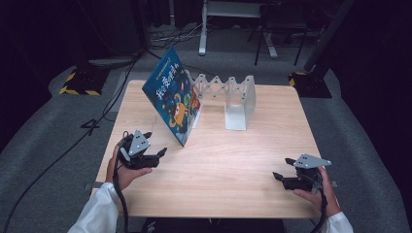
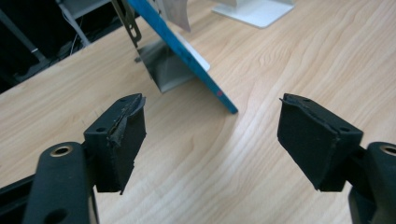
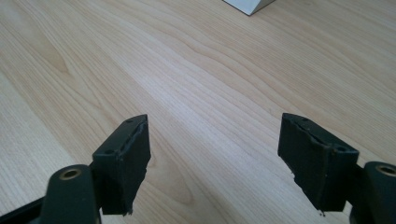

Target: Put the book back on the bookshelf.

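A: Left tongs (image 1: 156, 154) stand apart, nothing between the pads. The blue picture book (image 1: 173, 95) leans tilted against the white accordion rack (image 1: 228, 92), with its near bottom corner on the table (image 1: 218, 160) just ahead of the left tongs. In the left gripper view that corner (image 2: 231, 109) sits beyond the gap between the pads and a little above it, not touching either.

B: And the right?

A: Right tongs (image 1: 281, 176) also stand apart and empty, low over bare table, well away from the book. In the right gripper view, a corner of the rack's white base (image 3: 247, 5) shows far ahead.

B: So the person's likely step is a grip on the book's lower edge?

A: Judged so. Doing it well means bringing the left tongs forward until the cover's edge lies between both pads, with the pads turned to match the book's tilt. Closing on the corner tip alone could pivot the book and let it slide off the rack.

B: Risk from the rack?

A: It looks light. A push along the table might shift it, so the grip should clamp before any lift. The right tongs could come in to steady the far edge.
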`<state>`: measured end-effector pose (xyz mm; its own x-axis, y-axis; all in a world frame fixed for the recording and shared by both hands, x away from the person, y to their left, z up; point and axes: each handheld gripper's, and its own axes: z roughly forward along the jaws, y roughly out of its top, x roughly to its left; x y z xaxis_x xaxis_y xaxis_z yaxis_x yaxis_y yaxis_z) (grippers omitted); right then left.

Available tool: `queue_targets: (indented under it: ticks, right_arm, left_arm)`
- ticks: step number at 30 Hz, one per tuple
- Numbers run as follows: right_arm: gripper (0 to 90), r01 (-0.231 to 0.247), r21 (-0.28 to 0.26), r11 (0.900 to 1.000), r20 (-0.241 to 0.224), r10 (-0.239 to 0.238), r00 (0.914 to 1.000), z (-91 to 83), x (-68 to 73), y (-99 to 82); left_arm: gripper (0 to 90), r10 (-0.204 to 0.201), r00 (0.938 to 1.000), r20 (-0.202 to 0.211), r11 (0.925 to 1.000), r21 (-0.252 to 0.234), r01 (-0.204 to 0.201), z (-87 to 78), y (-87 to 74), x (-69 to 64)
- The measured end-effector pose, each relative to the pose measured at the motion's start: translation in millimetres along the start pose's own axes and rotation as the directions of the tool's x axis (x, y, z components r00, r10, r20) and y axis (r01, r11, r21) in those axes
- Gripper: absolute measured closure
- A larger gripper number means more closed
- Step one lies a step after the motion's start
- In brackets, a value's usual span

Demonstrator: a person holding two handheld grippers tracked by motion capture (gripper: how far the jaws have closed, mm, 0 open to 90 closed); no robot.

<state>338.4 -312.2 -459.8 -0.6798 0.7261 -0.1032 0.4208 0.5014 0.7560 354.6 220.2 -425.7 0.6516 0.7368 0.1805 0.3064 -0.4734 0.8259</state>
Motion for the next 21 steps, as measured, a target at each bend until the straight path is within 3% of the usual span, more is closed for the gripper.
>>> queue_targets:
  ticks: [2, 6, 7, 11, 13, 21]
  right_arm:
    - [25.4, -0.002, 0.004, 1.0000, 0.000, 0.002, 1.0000, -1.5, -0.7, -1.5]
    - [23.2, -0.001, 0.016, 0.9999, 0.017, 0.001, 0.9999, -4.8, -1.3, -6.5]
    - [22.7, -0.003, 0.017, 0.9999, 0.018, 0.002, 0.9998, -5.3, -1.3, -7.3]
    - [21.6, 0.003, 0.018, 0.9998, 0.017, -0.003, 0.9998, -8.0, -3.0, -11.8]
    - [21.5, -0.006, 0.024, 0.9997, 0.027, 0.005, 0.9996, -9.0, -4.1, -15.0]
    - [21.5, -0.014, 0.053, 0.9985, 0.067, 0.011, 0.9977, -11.2, -10.5, -30.6]
  left_arm:
    - [22.3, 0.008, 0.9998, -0.017, 0.9996, 0.026, -0.008, -0.2, -3.7, -3.2]
    - [18.0, 0.034, 0.9994, 0.001, 0.9970, 0.070, -0.034, 0.3, -12.2, -8.8]
    - [17.8, 0.054, 0.9985, 0.003, 0.9945, 0.090, -0.054, 0.1, -15.5, -11.1]
    - [17.6, 0.074, 0.9972, 0.014, 0.9905, 0.116, -0.075, -1.0, -23.5, -15.2]
    - [17.7, 0.090, 0.9959, 0.001, 0.9858, 0.142, -0.089, -1.8, -28.8, -18.1]
    - [17.5, 0.107, 0.9943, 0.001, 0.9743, 0.199, -0.105, -6.5, -50.4, -21.3]
